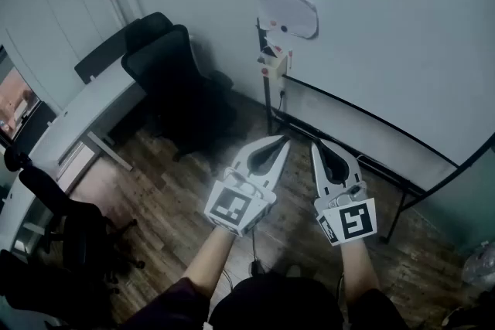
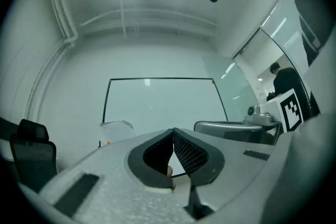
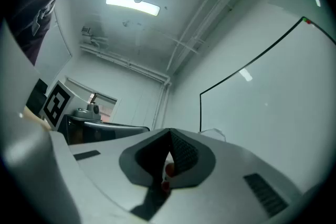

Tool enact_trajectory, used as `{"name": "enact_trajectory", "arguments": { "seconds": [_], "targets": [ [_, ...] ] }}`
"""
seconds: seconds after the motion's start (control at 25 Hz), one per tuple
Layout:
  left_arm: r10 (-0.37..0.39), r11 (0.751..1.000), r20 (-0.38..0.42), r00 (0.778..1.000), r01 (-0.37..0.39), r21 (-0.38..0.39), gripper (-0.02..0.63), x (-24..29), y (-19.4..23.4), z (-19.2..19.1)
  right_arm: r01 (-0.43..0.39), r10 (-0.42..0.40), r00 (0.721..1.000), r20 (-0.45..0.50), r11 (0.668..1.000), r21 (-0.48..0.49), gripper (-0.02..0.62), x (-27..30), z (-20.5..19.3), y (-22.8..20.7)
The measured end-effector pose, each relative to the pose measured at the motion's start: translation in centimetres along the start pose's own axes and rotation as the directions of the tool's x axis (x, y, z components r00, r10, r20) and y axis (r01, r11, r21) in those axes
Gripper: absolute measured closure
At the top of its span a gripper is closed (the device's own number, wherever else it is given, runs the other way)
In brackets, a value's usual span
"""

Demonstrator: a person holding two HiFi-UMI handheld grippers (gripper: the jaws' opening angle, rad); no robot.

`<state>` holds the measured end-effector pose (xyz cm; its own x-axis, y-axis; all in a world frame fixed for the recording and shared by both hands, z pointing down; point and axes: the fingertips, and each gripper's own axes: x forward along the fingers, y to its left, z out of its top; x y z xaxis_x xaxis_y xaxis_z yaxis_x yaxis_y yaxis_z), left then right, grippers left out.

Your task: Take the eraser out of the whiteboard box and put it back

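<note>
The whiteboard (image 1: 387,50) stands on its frame ahead of me. A clear plastic box (image 1: 287,15) hangs at the board's left edge, with a small holder (image 1: 274,60) of red-marked items under it. I cannot make out the eraser. My left gripper (image 1: 281,142) and right gripper (image 1: 317,144) are side by side below the box, both shut and holding nothing. In the left gripper view the jaws (image 2: 173,132) meet in front of the board (image 2: 163,105), with the box (image 2: 117,130) at the left. The right gripper (image 3: 169,135) also has its jaws together, and the box (image 3: 213,134) peeks just above them.
Two black office chairs (image 1: 174,77) stand at a grey desk (image 1: 77,124) to the left. Another dark chair (image 1: 73,232) is at the lower left. The floor (image 1: 166,193) is wood. The board's metal stand (image 1: 387,174) runs low along the right.
</note>
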<state>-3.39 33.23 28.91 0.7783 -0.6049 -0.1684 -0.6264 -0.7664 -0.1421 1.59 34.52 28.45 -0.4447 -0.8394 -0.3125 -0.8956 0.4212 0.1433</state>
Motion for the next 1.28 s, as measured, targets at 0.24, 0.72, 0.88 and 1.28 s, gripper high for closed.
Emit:
{"name": "enact_trajectory", "arguments": {
  "seconds": [0.24, 0.72, 0.88, 1.28],
  "targets": [
    [-0.011, 1.0, 0.007, 1.0, 0.01, 0.01, 0.6, 0.2, -0.2, -0.3, 0.004, -0.004, 1.0, -0.005, 1.0, 0.003, 0.592, -0.1, -0.3, -0.1],
    [-0.003, 1.0, -0.008, 1.0, 0.003, 0.006, 0.6, 0.8, -2.0, -0.6, -0.015, 0.015, 1.0, -0.015, 0.999, 0.035, 0.592, -2.0, -0.5, -1.2],
    [0.006, 1.0, -0.021, 1.0, -0.006, -0.007, 0.6, 1.3, -3.2, -1.1, -0.012, 0.013, 1.0, -0.024, 0.999, 0.043, 0.592, -3.1, -0.9, -2.1],
    [0.022, 1.0, -0.039, 0.999, -0.023, -0.012, 0.6, 2.0, -4.8, -2.3, -0.005, 0.01, 0.998, -0.054, 0.996, 0.087, 0.592, -4.5, -2.8, -3.0]
  ]
}}
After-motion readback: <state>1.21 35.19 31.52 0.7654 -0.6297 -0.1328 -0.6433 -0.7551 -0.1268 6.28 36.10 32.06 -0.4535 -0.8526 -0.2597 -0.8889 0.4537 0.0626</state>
